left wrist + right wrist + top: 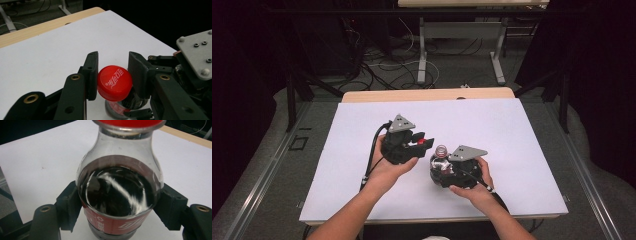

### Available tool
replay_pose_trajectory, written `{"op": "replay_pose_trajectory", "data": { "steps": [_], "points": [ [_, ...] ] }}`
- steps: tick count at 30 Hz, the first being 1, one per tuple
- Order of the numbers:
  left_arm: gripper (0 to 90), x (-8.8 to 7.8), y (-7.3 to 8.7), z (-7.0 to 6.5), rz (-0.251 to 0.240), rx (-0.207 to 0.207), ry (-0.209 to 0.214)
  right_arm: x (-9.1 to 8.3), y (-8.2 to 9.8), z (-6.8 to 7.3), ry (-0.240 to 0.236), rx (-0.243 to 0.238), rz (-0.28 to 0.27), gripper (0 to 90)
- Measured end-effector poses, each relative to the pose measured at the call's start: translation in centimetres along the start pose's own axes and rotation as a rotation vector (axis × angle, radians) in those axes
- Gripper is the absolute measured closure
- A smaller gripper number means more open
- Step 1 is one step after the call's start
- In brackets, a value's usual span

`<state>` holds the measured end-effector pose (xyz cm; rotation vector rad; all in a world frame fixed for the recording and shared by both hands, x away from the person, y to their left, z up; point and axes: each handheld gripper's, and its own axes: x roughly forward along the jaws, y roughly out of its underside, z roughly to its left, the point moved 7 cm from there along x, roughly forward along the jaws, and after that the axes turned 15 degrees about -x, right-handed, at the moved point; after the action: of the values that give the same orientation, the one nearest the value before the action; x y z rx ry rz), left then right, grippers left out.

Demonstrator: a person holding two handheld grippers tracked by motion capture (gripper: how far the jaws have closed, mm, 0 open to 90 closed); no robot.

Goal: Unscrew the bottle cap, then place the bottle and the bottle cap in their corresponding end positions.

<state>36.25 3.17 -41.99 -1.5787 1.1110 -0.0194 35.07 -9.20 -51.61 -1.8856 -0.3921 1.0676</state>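
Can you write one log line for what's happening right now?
left tool: shut on red cap | right tool: shut on cola bottle | cap off, beside bottle mouth

A wooden table (362, 96) carries a white sheet (492, 130); the bottle (441, 167) stands on it.

White-topped table (522, 130), grey carpet (452, 70), tangled cables (382, 65), dark surroundings
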Motion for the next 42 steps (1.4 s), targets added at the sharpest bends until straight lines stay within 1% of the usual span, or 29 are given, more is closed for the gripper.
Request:
{"op": "replay_pose_trajectory", "data": {
  "steps": [1,2,3,4,6,8,9,10,12,14,16,19,21,22,26,28,30,31,32,34,35,36,37,38,40,41,42],
  "points": [
    [61.7,-0.1,-0.1,0.3,-0.008,-0.008,-0.003,-0.1,0.1,-0.1,0.005,0.0,0.004,29.7],
    [61.7,-0.3,-0.1,0.7,-0.003,-0.018,-0.007,-0.2,0.0,-0.2,0.005,0.012,0.002,29.7],
    [61.7,-0.4,-0.1,1.1,-0.007,-0.023,-0.015,-0.2,0.1,-0.4,0.01,0.007,0.0,29.7],
    [61.7,-0.6,-0.1,1.5,-0.006,-0.028,-0.023,-0.3,0.1,-0.4,0.006,0.012,0.004,29.7],
    [61.7,-0.8,-0.1,2.3,-0.011,-0.042,-0.031,-0.4,0.1,-0.7,0.019,0.014,-0.003,29.7],
    [61.7,-1.0,-0.1,3.0,-0.02,-0.065,-0.036,-0.5,0.1,-0.9,0.023,0.018,-0.001,29.7],
    [61.7,-1.2,-0.1,3.4,-0.012,-0.07,-0.042,-0.6,0.2,-1.0,0.024,0.018,-0.001,29.7],
    [61.7,-1.3,-0.1,3.7,-0.022,-0.08,-0.047,-0.6,0.2,-1.1,0.029,0.021,-0.004,29.7],
    [61.7,-1.5,0.0,4.3,-0.025,-0.085,-0.053,-0.8,0.2,-1.4,0.037,0.026,-0.006,29.7],
    [61.7,-1.8,0.0,4.9,-0.037,-0.087,-0.072,-0.9,0.2,-1.6,0.047,0.028,-0.005,29.7],
    [61.7,-1.9,0.1,5.4,-0.04,-0.097,-0.082,-1.0,0.2,-1.8,0.055,0.032,-0.008,29.7],
    [61.7,-2.2,0.3,6.4,-0.035,-0.104,-0.101,-1.2,0.3,-2.2,0.062,0.032,-0.007,29.7],
    [61.7,-2.4,0.6,7.1,-0.023,-0.106,-0.114,-1.2,0.4,-2.3,0.062,0.035,-0.004,29.7],
    [61.7,-2.4,0.6,7.5,-0.033,-0.113,-0.123,-1.2,0.4,-2.4,0.068,0.038,-0.004,29.7],
    [61.7,-2.7,1.3,9.0,-0.038,-0.136,-0.153,-1.1,0.4,-2.7,0.075,0.039,0.0,29.7],
    [61.6,-2.7,1.8,9.7,-0.048,-0.147,-0.154,-1.1,0.3,-2.9,0.081,0.036,-0.005,29.7],
    [61.6,-2.8,2.3,10.5,-0.055,-0.159,-0.166,-1.1,0.2,-3.2,0.089,0.032,-0.006,29.7],
    [61.6,-2.8,2.5,10.9,-0.058,-0.163,-0.167,-1.1,0.2,-3.3,0.094,0.039,0.001,29.7],
    [61.7,-2.8,2.8,11.1,-0.061,-0.18,-0.166,-1.1,0.2,-3.6,0.102,0.039,-0.001,29.7],
    [61.6,-2.9,3.3,11.7,-0.062,-0.198,-0.165,-1.1,0.1,-4.0,0.109,0.053,-0.011,29.7],
    [61.6,-2.9,3.5,12.0,-0.067,-0.203,-0.168,-1.1,0.1,-4.2,0.113,0.056,-0.008,29.7],
    [61.6,-2.9,3.8,12.3,-0.065,-0.209,-0.165,-1.0,0.1,-4.5,0.115,0.049,-0.004,29.7],
    [61.6,-2.8,3.9,12.5,-0.066,-0.211,-0.159,-0.9,0.1,-4.7,0.112,0.058,-0.002,29.7],
    [61.6,-2.8,4.2,12.8,-0.066,-0.202,-0.16,-0.8,0.0,-4.8,0.117,0.068,0.002,29.7],
    [61.6,-2.8,4.7,13.3,-0.065,-0.203,-0.178,-0.5,-0.1,-5.3,0.125,0.066,0.01,29.7],
    [61.6,-2.7,4.9,13.5,-0.06,-0.208,-0.179,-0.4,-0.2,-5.4,0.127,0.067,0.013,29.7],
    [61.6,-2.6,5.1,13.6,-0.064,-0.208,-0.178,-0.2,-0.3,-5.7,0.131,0.064,0.012,29.7]
  ]
}}
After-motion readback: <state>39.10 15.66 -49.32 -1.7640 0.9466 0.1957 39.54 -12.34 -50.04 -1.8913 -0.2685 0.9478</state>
